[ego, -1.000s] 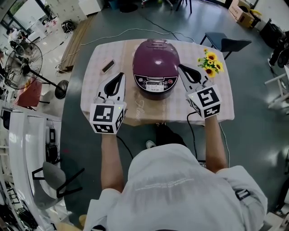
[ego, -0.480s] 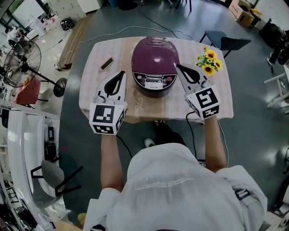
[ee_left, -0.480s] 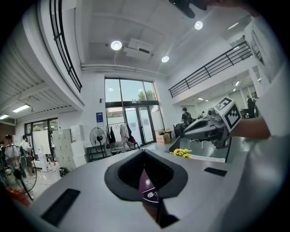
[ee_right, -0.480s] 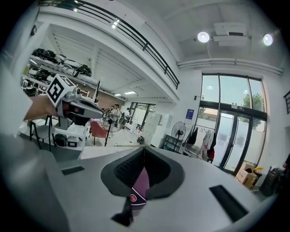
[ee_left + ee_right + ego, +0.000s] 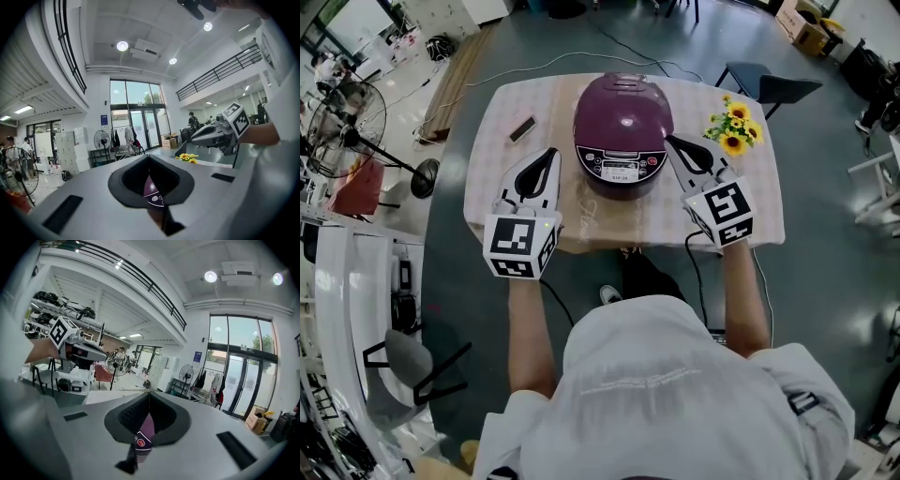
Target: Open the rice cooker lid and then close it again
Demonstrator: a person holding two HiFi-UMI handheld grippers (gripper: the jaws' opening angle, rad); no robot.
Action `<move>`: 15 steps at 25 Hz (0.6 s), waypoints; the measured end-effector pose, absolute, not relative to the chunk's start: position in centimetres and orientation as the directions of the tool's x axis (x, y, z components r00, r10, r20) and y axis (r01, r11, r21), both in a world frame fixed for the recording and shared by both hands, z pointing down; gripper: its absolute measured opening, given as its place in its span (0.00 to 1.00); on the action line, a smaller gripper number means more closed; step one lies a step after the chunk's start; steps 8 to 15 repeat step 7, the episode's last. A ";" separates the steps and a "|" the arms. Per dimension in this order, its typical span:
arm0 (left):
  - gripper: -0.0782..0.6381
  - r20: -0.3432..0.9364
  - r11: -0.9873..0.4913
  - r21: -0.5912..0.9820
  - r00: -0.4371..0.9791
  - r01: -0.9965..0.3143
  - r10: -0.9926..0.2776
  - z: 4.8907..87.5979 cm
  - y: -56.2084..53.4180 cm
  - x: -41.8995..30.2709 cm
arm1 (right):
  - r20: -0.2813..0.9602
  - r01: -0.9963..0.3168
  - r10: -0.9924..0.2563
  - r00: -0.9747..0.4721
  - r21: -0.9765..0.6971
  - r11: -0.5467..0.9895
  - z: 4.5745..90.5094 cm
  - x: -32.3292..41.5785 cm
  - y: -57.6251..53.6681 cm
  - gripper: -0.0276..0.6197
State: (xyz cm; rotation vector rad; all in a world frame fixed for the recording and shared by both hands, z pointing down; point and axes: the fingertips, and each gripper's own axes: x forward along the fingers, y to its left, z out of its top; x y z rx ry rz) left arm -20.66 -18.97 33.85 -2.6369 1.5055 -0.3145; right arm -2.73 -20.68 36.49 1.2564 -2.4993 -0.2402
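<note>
We look down on the cloth-covered table [image 5: 750, 202] with the purple rice cooker [image 5: 622, 131] at its middle. Its lid [image 5: 623, 111] lies down on the body, with no gap showing along the front. In our judgement that fits either end of the job: a lid waiting to be lifted, or one lifted and shut again. The left gripper [image 5: 549, 153] hangs at the cooker's 8 o'clock and the right gripper [image 5: 670, 141] at its 4 o'clock. Each has its jaws pressed together on nothing, just beside the cooker. Sunflowers [image 5: 731, 129] sit at its 3 o'clock.
</note>
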 end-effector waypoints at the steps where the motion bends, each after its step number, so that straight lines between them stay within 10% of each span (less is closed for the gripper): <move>1: 0.13 0.135 -0.510 -0.176 0.492 -0.842 -0.860 34.0 -18.9 -20.7 | 0.218 -0.746 -0.802 -0.556 0.293 0.598 36.6 -2.7 -20.7 0.09; 15: 0.13 0.140 -0.507 -0.168 0.488 -0.846 -0.861 34.5 -18.9 -20.8 | 0.212 -0.748 -0.798 -0.564 0.279 0.603 36.9 -2.7 -20.8 0.08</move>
